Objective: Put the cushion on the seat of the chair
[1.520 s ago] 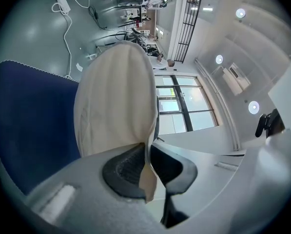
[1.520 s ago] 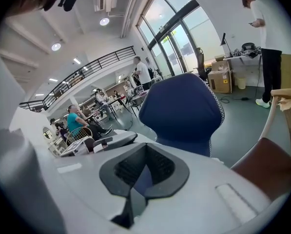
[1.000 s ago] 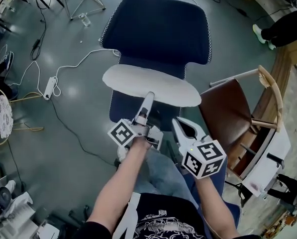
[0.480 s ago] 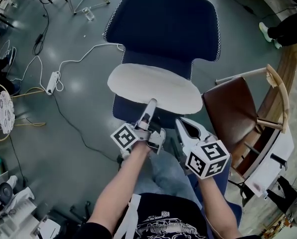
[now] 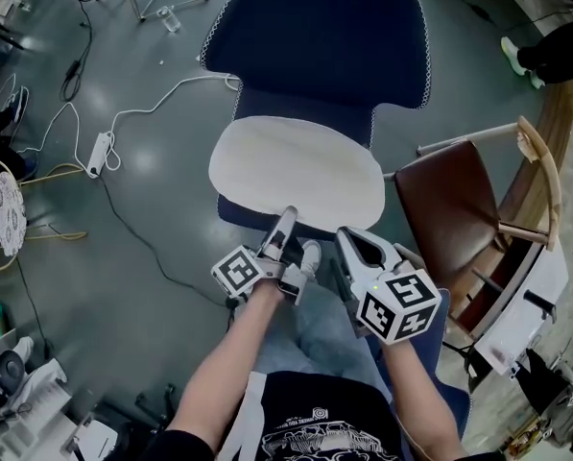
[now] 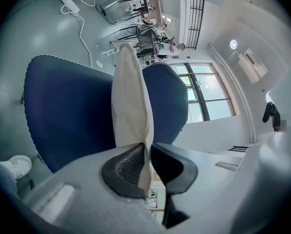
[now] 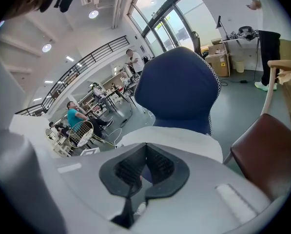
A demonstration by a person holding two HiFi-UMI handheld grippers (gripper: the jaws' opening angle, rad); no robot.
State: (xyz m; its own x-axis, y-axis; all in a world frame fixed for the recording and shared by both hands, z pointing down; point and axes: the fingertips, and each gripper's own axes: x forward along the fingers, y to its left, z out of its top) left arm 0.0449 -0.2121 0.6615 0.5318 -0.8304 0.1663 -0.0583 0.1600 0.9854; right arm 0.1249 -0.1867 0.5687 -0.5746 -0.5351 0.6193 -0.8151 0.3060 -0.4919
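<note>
- Cushion handling: the cream-white, flat oval fabric cushion (image 5: 296, 159) looks light and soft. Its edge folds thin enough to fit in a pinch, so it will probably sag if held by one point. The cover looks grippy, and nothing about it is fragile.
- Best hold, in my judgement: the near rim, where the fabric thins. A second hold farther along the rim would keep it flat.
- Left claw (image 5: 288, 217): nearly closed, pads pinching the cushion's near edge. In the left gripper view the cushion runs edge-on straight away from the pads.
- Right claw (image 5: 347, 238): jaws together and empty, just beside the left claw and short of the cushion's near rim.
- Cushion position: spread over the seat (image 5: 234, 209) of the navy-blue upholstered office chair (image 5: 315, 36), in front of the backrest, covering most of the seat. I cannot tell whether the held edge rests on the seat.
</note>
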